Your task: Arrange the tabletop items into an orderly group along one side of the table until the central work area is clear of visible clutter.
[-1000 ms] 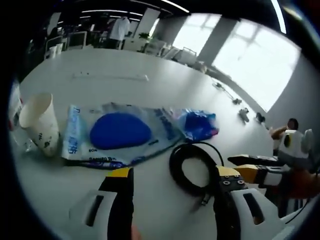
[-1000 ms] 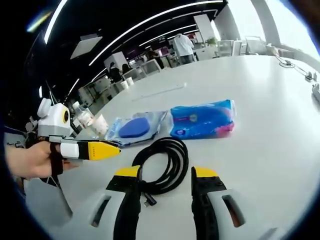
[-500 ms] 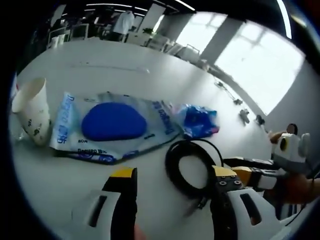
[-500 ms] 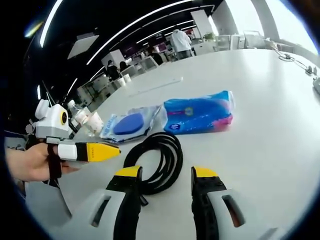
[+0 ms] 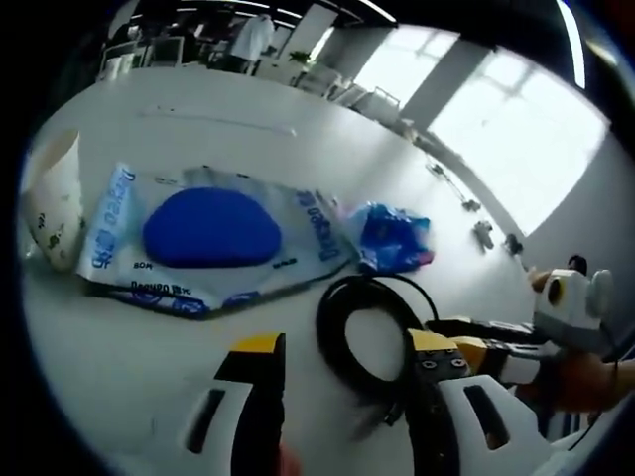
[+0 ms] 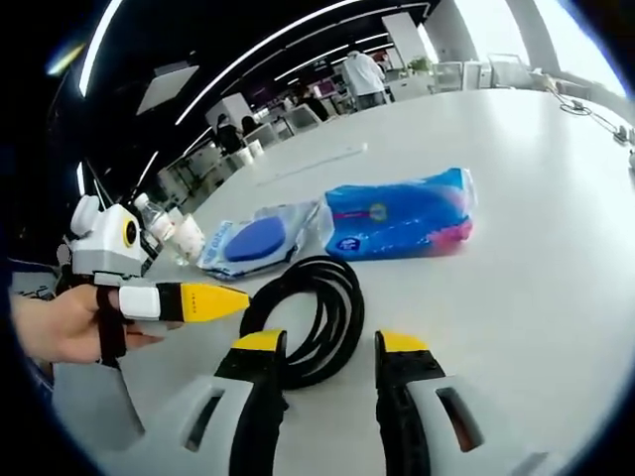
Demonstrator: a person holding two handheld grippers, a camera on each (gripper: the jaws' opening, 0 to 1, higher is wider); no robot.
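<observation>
A coiled black cable (image 5: 359, 327) lies on the white table (image 5: 149, 367) just ahead of my left gripper (image 5: 342, 359), which is open with the coil's near part between its jaws. Beyond it lie a clear packet holding a blue pad (image 5: 208, 233) and a blue tissue pack (image 5: 392, 238). My right gripper (image 6: 329, 347) is open too, its yellow-tipped jaws either side of the cable (image 6: 308, 312) and its near edge. The tissue pack (image 6: 402, 218) and the packet (image 6: 256, 240) sit past the coil. The left gripper (image 6: 233, 300) reaches in from the left, held by a hand (image 6: 60, 327).
A paper cup (image 5: 50, 213) stands at the left of the packet. The right gripper (image 5: 451, 329) comes in from the right. A cup (image 6: 187, 238) and a bottle (image 6: 149, 213) stand at the table's far left. Bare table (image 6: 536, 278) stretches to the right. People and desks fill the background.
The left gripper's camera has moved forward and down toward the cable, so the cup has slid to the left edge. The right view has barely shifted. Nothing on the table has moved.
</observation>
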